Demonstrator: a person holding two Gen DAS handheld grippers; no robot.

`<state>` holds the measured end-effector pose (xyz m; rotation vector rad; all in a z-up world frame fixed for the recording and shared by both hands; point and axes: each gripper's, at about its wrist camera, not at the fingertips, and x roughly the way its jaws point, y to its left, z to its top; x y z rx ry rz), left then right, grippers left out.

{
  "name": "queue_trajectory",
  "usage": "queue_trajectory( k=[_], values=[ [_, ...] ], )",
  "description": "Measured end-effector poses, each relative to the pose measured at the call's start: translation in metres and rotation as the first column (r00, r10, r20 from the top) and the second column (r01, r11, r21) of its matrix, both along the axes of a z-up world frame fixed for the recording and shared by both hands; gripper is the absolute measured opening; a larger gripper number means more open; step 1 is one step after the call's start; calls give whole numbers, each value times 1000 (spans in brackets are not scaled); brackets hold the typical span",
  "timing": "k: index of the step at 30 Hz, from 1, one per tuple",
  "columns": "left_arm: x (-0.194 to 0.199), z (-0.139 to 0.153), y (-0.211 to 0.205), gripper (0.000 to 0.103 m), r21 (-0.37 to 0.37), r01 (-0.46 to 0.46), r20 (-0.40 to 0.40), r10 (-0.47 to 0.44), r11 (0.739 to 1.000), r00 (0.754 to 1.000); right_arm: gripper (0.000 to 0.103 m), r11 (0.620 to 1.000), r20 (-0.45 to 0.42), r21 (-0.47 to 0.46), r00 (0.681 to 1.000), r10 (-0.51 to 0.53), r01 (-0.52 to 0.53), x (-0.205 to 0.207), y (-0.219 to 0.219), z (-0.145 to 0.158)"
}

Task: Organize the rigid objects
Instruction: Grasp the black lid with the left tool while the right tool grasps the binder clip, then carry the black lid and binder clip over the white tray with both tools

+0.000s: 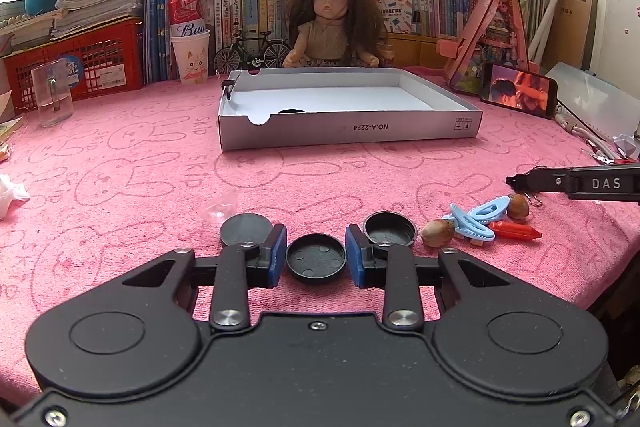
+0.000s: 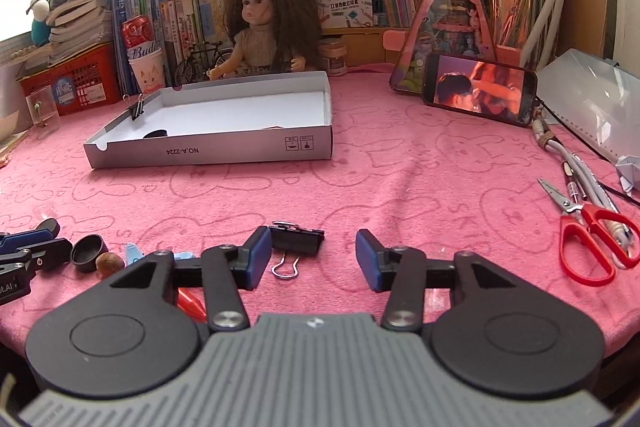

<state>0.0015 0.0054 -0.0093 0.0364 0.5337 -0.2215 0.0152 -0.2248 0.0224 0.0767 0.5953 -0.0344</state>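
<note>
Binder clip lies on the pink cloth between the parted pads of our right gripper, nearest the left pad and ungripped. We centre the clip body before closing, keeping clear of its wire handles. Our left gripper brackets a black cap, pads seemingly not pressing it. Both items belong in the white tray, well apart ahead.

"NO.A-2224" was printed upside down on the near wall of the white box, well beyond the jaws. "Bud" was read on the red can behind it, left, and "DAS" on the right gripper's finger, right of the jaws.
</note>
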Motion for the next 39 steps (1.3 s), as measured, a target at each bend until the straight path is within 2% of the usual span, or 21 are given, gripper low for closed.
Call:
queue_trajectory(
  k=[7, 16, 20, 23, 30, 34, 36, 39],
  values=[
    [-2, -1, -1, 30, 5, -3, 13, 3, 1000, 1000, 66, 998, -20, 35, 999, -45, 45, 11, 5, -8],
    [-1, -3, -2, 32, 6, -8, 15, 8, 1000, 1000, 71, 995, -3, 41, 996, -95, 95, 14, 13, -11],
    [-1, -2, -3, 34, 5, -8, 16, 8, 1000, 1000, 71, 993, -3, 28, 993, -118, 118, 16, 16, -12],
    [-1, -2, -3, 34, 3, -13, 25, 13, 1000, 1000, 71, 982, -1, -11, 982, -189, 189, 16, 22, -11],
    [-1, -4, -5, 34, 9, -6, 32, 6, 1000, 999, 71, 984, 10, -41, 985, -171, 171, 12, 35, -14],
    [-2, -5, -6, 33, 20, -3, 39, 3, 1000, 999, 43, 985, 10, -27, 985, -172, 172, 13, 32, -13],
    [-2, -6, -6, 30, 23, -5, 41, 4, 1000, 999, 37, 986, 10, -18, 986, -167, 167, 13, 31, -12],
    [-4, -6, -6, 30, 26, -7, 46, 6, 1000, 999, 36, 987, 10, -15, 987, -159, 159, 13, 31, -12]
  ],
)
